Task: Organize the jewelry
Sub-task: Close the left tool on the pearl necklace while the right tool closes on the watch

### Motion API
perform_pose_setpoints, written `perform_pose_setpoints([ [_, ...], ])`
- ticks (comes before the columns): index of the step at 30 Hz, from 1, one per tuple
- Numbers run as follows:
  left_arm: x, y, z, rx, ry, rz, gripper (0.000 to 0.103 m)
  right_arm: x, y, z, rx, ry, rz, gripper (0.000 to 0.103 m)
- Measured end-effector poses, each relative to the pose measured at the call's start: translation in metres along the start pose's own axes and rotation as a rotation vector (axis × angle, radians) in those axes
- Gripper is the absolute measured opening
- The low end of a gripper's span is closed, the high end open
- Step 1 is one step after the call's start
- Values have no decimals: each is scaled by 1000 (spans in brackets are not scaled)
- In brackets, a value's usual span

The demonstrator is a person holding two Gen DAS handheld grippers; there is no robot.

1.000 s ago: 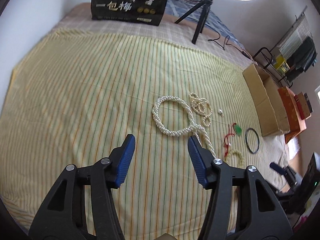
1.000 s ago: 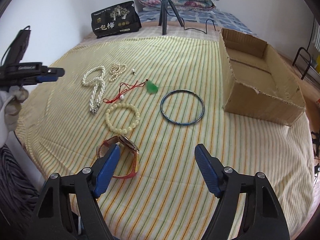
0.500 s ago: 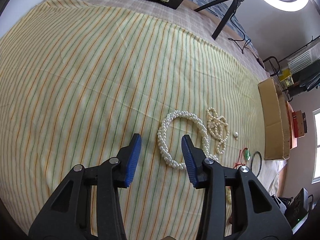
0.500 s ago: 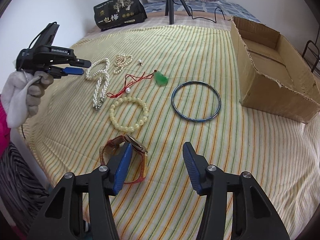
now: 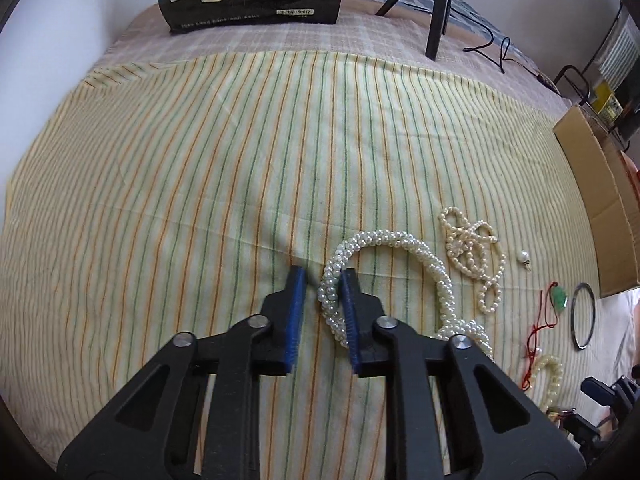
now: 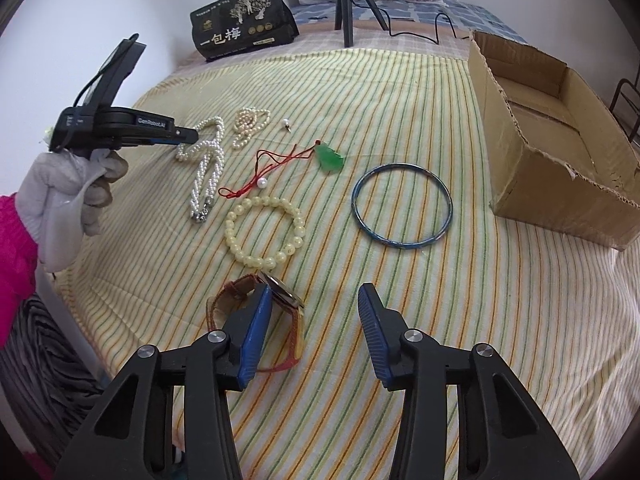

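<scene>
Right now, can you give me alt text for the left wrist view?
The left hand-held gripper is closing around a loop of the twisted pearl necklace on a striped cloth. A thinner pearl strand, a loose pearl and a cardboard box lie to its right.

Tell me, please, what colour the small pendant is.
Green, on a red cord; pendant shows best in the right wrist view.

Bright, sharp, fisheye-bent edges.

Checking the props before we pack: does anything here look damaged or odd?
The cardboard box has a ragged, torn front rim. The thin pearl strand lies in a tangled heap, and a single loose pearl sits apart beside it.
</scene>
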State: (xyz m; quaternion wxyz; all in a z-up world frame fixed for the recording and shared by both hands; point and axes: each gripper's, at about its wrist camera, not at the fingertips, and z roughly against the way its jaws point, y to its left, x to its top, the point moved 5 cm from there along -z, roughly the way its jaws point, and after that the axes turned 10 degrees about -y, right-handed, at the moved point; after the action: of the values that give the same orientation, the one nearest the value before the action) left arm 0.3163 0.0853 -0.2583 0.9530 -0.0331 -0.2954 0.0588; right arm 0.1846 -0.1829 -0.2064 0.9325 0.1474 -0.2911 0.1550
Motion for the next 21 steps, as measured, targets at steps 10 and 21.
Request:
perform_pose_setpoints([
  [10, 3, 2, 2, -40, -8, 63, 6, -10, 7, -10, -4, 54, 48, 31],
  [21, 16, -12, 42, -109, -85, 79, 6, -10, 13, -9, 9, 53, 59, 11],
])
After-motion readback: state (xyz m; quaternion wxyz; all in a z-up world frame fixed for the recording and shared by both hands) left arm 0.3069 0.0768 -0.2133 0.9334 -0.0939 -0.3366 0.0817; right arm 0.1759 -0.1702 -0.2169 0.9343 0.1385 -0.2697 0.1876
